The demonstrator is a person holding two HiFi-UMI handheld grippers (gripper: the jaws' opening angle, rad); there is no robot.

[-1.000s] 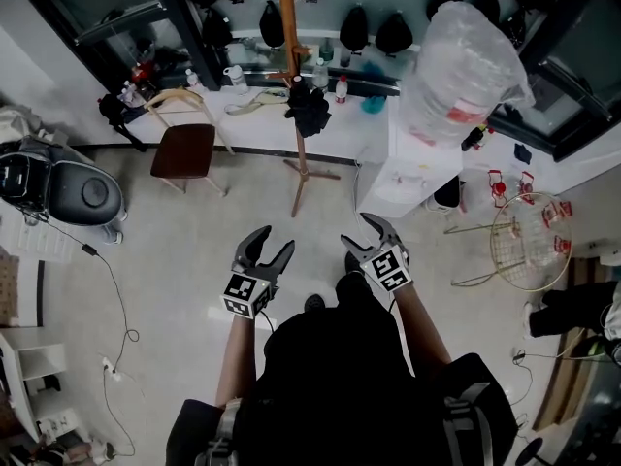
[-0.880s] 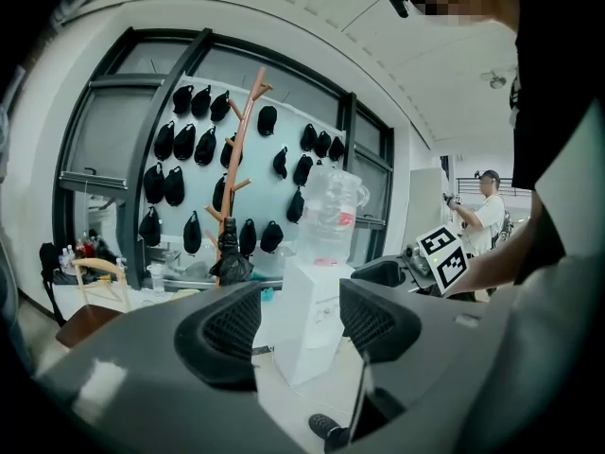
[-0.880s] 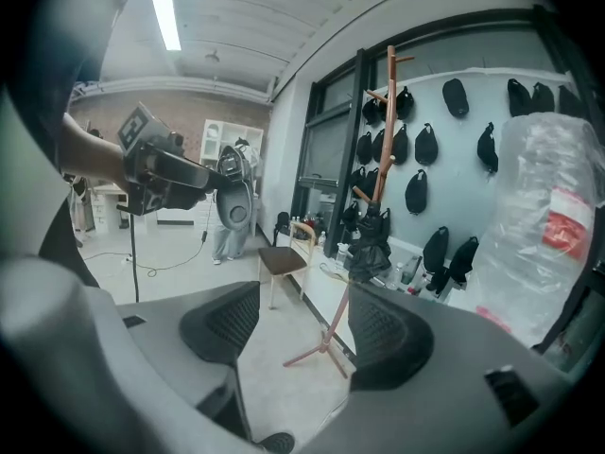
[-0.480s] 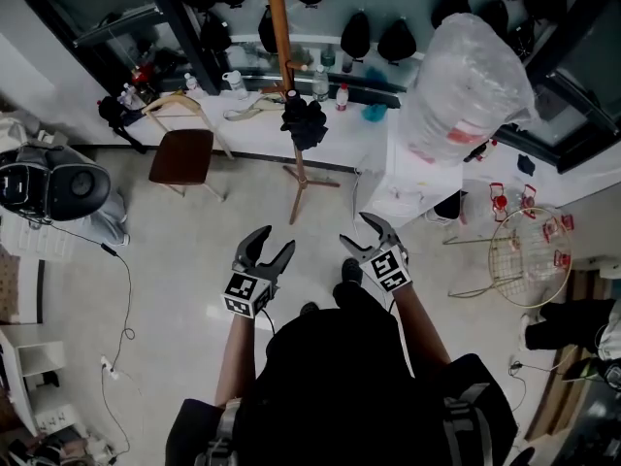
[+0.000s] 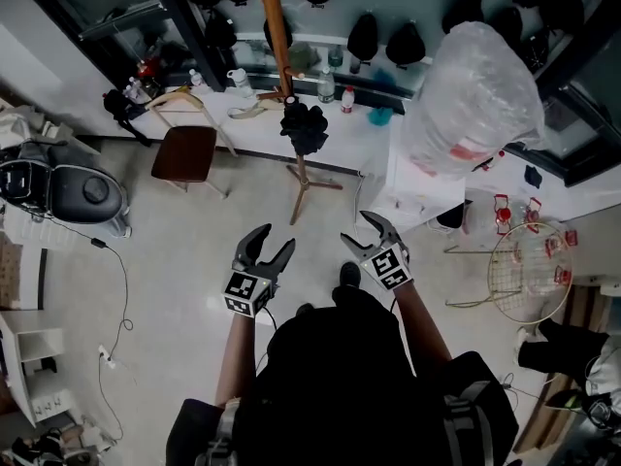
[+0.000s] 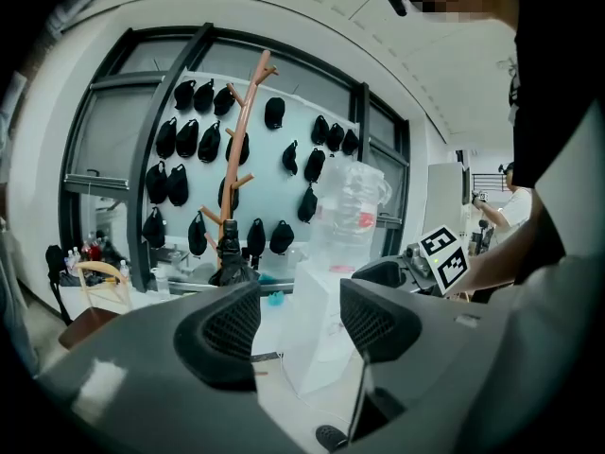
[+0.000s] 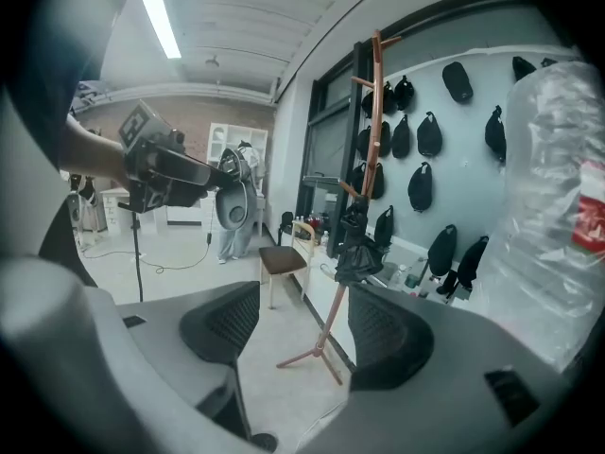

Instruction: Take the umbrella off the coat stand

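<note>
The umbrella (image 5: 304,127) hangs folded on the wooden coat stand (image 5: 275,27), about halfway up the pole, with its black cloth bunched downward. It seems to hang from one of the short pegs, which would explain why it stays close against the pole. The stand is on its spread feet on the floor, just in front of the long white counter (image 5: 349,134) and near a brown chair (image 5: 184,151). The left gripper (image 5: 270,244) and the right gripper (image 5: 357,229) are held side by side in front of the person's body, well apart from the stand and touching nothing. Both point toward the stand, and in each gripper view the umbrella appears above the gap of the jaws. In both grippers the two pads are spread and nothing is between them, only the floor and the far stand are seen through the gap. I judge that they are held open like this to be ready for a grasp once the stand is within reach, so the task is at the approach step. Because the feet of the stand are narrow, a pull to the side could tip it, so lifting the umbrella upward off its peg looks safer
</note>
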